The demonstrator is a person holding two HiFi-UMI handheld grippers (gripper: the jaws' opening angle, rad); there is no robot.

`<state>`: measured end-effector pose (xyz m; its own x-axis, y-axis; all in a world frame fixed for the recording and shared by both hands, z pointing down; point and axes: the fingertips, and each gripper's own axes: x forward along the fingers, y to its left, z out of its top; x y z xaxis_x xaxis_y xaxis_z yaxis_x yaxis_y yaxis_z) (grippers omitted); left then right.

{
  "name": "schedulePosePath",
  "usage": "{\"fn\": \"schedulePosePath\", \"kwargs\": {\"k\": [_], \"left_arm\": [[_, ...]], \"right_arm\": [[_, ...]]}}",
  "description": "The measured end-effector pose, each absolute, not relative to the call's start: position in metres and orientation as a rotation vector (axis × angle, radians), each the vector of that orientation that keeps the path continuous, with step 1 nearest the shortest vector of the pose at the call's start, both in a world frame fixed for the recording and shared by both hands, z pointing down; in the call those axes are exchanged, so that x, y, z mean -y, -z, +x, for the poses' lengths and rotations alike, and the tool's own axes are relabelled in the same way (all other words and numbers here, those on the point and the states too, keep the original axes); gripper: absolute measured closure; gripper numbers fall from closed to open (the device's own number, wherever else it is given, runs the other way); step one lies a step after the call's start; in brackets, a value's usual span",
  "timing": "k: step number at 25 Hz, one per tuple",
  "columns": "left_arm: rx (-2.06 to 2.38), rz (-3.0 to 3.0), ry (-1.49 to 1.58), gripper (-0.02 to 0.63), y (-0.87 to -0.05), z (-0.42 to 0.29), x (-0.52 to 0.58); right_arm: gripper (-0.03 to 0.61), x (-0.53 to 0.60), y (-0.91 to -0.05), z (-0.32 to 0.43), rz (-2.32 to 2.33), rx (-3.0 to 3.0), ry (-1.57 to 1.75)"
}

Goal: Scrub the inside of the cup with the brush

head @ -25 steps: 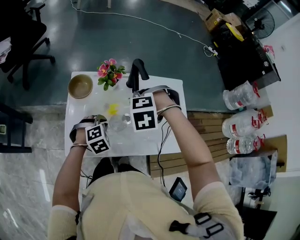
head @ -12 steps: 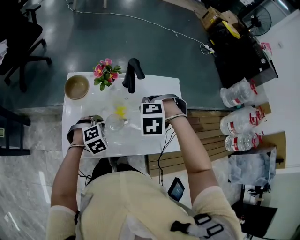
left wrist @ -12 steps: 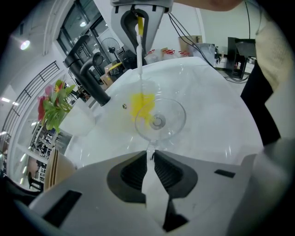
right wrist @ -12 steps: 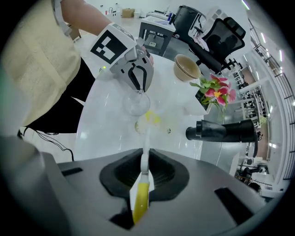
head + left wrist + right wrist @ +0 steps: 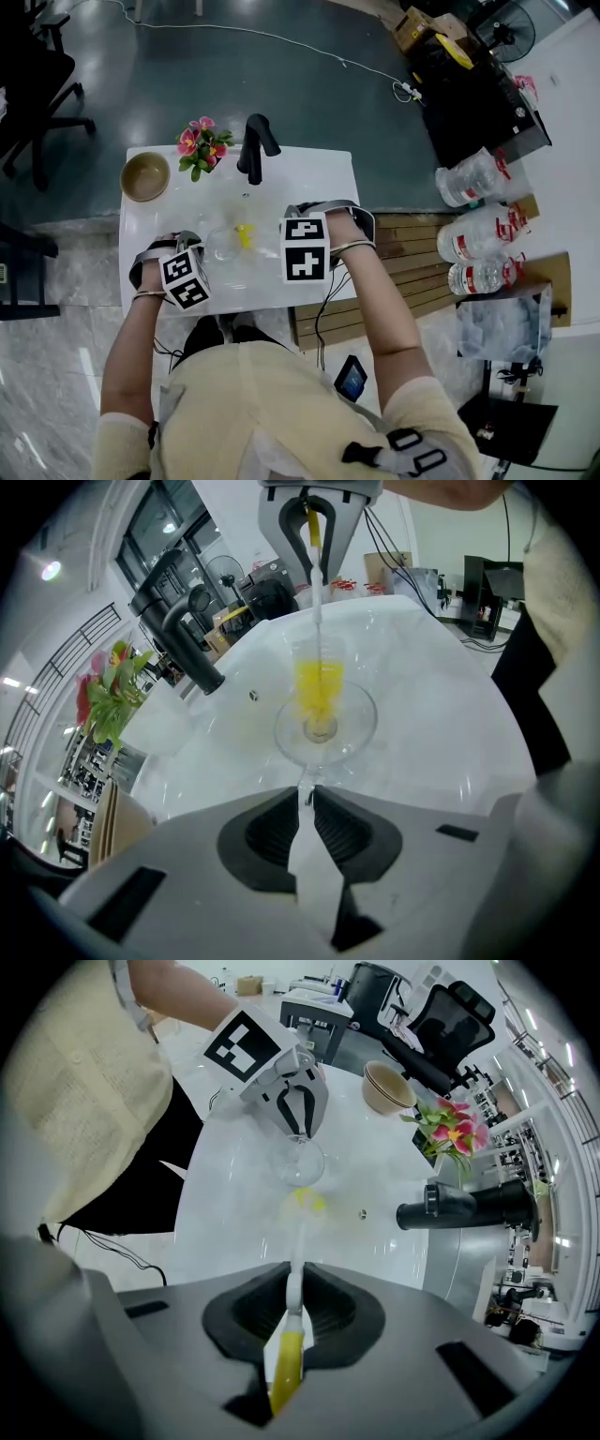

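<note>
Left gripper [image 5: 305, 803]: my jaws are closed on a thin clear part at the near side of the cup [image 5: 323, 728].
Right gripper [image 5: 293, 1302]: my jaws are clamped on the white shaft of the brush [image 5: 295, 1265]. Its yellow handle end sits back between the jaws.
Cup: clear glass, on the white worktop [image 5: 309, 178], just in front of the black faucet [image 5: 253, 145]. I cannot tell whether it rests there or is lifted.
Brush head: yellow bristles down inside the cup, near its bottom.
Grippers: they face each other across the cup, close together.
Far left corner: tan bowl [image 5: 144, 175], with pink flowers [image 5: 197, 145] beside it, well apart from the cup.
</note>
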<state>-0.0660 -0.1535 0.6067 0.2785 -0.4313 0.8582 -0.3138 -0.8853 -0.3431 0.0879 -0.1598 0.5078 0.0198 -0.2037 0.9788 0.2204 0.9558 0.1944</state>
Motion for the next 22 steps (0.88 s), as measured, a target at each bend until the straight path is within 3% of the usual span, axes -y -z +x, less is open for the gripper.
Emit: {"fn": "schedulePosePath", "kwargs": {"k": [22], "left_arm": [[-0.770,-2.431,1.699,0.557,-0.607,-0.068,0.158]], "right_arm": [[0.528,0.121,-0.509,0.079,-0.121,1.582,0.219]]}}
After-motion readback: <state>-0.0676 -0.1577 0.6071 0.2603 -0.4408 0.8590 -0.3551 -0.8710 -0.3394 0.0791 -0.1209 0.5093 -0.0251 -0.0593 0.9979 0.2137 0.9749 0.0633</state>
